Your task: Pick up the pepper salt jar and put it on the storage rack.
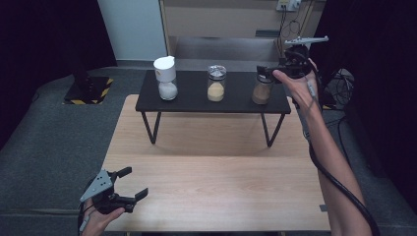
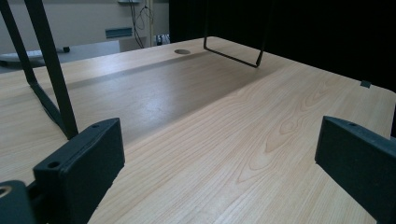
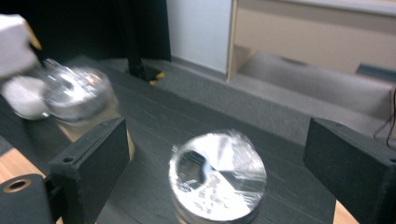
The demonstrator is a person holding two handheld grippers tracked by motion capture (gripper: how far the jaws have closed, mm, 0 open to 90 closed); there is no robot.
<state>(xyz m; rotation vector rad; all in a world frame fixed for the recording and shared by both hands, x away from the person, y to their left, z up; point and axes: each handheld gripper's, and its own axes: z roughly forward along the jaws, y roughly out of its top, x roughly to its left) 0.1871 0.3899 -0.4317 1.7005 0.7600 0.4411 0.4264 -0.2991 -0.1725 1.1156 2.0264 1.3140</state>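
Grippers occupy opposite ends of the workspace. We see the right gripper raised at the far right of the black shelf, its jaws spread wide on either side of the brown-powder jar and level with the jar's top. In the right gripper view the two black jaws stand well apart, and the jar's shiny metal lid sits between them without touching either one; the gripper grasps nothing. The lid appears motion-blurred in that view.

We locate the brown-powder jar at the right end of the shelf, upright. The yellow-powder jar stands at the shelf's middle, and the white-powder jar, with a white cap, stands at the left end. The three jars are well apart from one another.

We see the left gripper near the left front corner of the wooden table, held in the person's left hand. Its jaws are released and spread, with bare tabletop between them in the left gripper view. The shelf's thin black legs rest on the table beyond it.
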